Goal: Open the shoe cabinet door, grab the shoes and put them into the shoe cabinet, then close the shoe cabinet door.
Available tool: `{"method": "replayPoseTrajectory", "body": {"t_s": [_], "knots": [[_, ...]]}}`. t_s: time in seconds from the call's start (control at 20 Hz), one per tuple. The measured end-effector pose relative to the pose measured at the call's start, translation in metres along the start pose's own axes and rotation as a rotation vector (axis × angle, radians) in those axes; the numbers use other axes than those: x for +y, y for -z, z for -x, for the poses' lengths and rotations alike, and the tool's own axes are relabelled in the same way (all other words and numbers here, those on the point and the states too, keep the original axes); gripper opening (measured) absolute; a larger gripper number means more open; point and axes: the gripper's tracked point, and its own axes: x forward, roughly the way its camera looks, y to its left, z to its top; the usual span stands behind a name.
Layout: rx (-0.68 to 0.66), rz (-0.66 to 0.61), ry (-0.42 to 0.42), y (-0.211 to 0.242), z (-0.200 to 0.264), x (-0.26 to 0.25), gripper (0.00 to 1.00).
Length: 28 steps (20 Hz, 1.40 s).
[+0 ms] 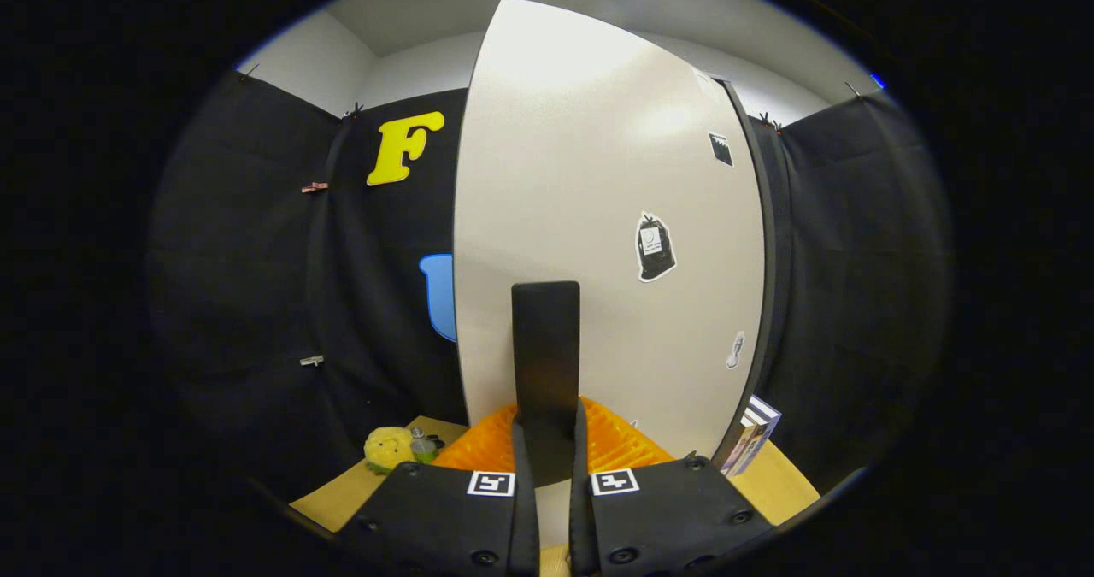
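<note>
- The gripper point(546, 440) is clamped on the dark handle point(545, 363) of the cabinet door point(598, 218); both fingers press the handle's lower end from either side.
- The door is a pale, glossy panel standing upright just ahead of the fingers, with the handle running vertically up its lower middle.
- Three stickers sit on the door: a dark bag-shaped one point(655, 248) right of the handle, a small dark square one point(720, 149) higher up, and a small pale one point(736, 350) near the door's right edge. Their print is too small to read.
- Orange ribbed pieces point(615, 444) show on both sides of the fingers, low against the door; whether they are the shoes cannot be told.
- On the wooden tabletop point(342, 496), left of the fingers, a yellow plush toy point(387, 447) lies touching a small bottle point(421, 447).
- Right of the door, a few books point(752, 432) stand tilted on the tabletop; their covers are illegible.
</note>
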Motion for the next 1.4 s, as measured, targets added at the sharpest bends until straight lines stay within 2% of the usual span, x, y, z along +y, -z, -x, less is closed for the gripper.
{"method": "replayPoseTrajectory", "body": {"t_s": [0.25, 0.65, 0.85, 1.0, 1.15, 1.2, 1.4], "knots": [[0.044, -0.005, -0.009, 0.002, 0.039, -0.035, 0.17], [0.052, 0.006, 0.024, 0.0, 0.086, -0.108, 0.16], [0.046, 0.016, 0.046, -0.002, 0.096, -0.146, 0.14], [0.034, 0.055, 0.093, -0.005, 0.097, -0.178, 0.13], [0.019, 0.106, 0.104, -0.007, 0.098, -0.207, 0.11], [0.021, 0.088, 0.093, -0.007, 0.097, -0.211, 0.08], [0.03, 0.002, 0.083, -0.003, 0.103, -0.235, 0.07]]}}
